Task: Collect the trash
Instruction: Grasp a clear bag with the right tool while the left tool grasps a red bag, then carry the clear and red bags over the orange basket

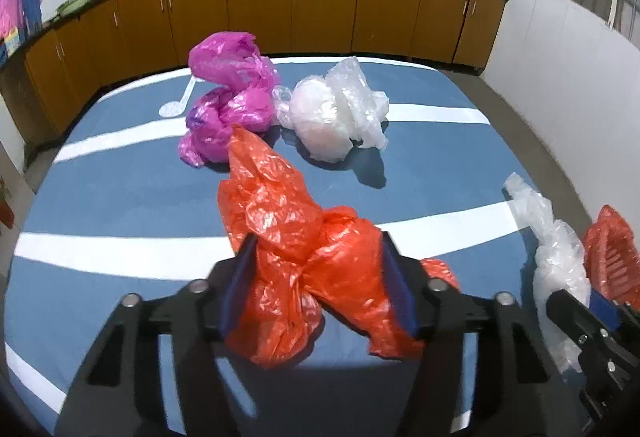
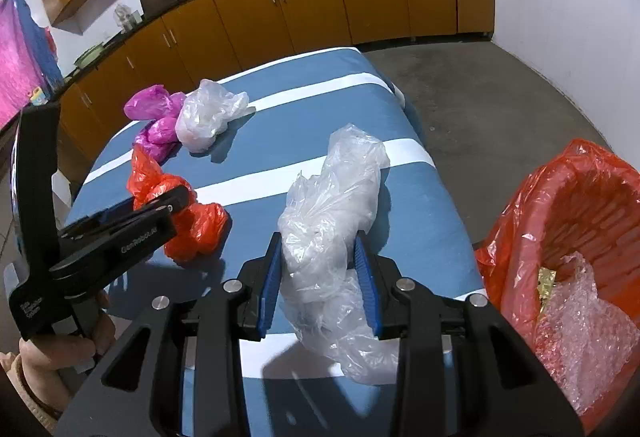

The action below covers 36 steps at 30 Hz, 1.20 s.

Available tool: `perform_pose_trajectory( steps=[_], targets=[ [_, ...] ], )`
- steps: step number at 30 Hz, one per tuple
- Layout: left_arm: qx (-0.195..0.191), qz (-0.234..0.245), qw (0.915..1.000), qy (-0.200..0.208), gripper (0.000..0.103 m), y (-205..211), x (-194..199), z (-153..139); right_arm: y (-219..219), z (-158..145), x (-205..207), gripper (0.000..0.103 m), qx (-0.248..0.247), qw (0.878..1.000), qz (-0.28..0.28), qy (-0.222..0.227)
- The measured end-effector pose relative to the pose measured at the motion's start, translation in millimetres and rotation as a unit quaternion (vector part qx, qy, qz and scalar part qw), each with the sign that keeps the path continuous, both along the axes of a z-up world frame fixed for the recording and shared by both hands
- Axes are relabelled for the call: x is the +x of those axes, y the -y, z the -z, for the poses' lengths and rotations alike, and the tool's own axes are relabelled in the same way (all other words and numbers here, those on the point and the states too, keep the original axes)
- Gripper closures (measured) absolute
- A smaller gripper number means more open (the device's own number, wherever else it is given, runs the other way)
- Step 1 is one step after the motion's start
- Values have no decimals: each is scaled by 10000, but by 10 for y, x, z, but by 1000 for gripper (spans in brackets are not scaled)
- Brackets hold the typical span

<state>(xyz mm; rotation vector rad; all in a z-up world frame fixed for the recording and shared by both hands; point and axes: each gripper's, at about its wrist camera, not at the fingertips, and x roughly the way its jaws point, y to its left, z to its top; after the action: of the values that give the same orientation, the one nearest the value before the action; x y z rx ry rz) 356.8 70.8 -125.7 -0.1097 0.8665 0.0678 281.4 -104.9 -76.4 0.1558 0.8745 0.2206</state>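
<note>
An orange plastic bag (image 1: 296,257) lies crumpled on the blue striped table (image 1: 120,197). My left gripper (image 1: 318,277) has its jaws on both sides of the bag and is shut on it; it also shows in the right wrist view (image 2: 176,201). My right gripper (image 2: 322,277) is shut on a clear plastic bag (image 2: 332,205), also seen in the left wrist view (image 1: 556,257). A magenta bag (image 1: 232,97) and a white bag (image 1: 332,109) lie farther back. An orange lined trash basket (image 2: 576,221) stands at the table's right.
A white plastic spoon (image 1: 178,103) lies behind the magenta bag. The basket holds bubble wrap (image 2: 580,325) and a bit of gold wrapper. Brown cabinets (image 1: 292,5) line the far wall. Bare concrete floor (image 2: 480,97) lies right of the table.
</note>
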Motion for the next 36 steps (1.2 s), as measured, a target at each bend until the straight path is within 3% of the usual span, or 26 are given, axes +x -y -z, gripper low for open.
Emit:
perform_pose_trajectory(
  steps=[3,8,19,36],
  targets=[
    [-171,36,9998,65,61,-68,-66,-2,5,-43,-37,67,24,10000,-1,46],
    [-307,19,9994,131,67,-170,-210,-47,8,-148,-115,67,76,9998,6,156],
    [-463,211,9974,502,67,-154,-589,-428,44,-492,-376,67,182,9984,-7,527],
    [-488,1056,9877,1043,67,437,-1012,-996,602,-806,-812,67,238,9935,561,957]
  ],
)
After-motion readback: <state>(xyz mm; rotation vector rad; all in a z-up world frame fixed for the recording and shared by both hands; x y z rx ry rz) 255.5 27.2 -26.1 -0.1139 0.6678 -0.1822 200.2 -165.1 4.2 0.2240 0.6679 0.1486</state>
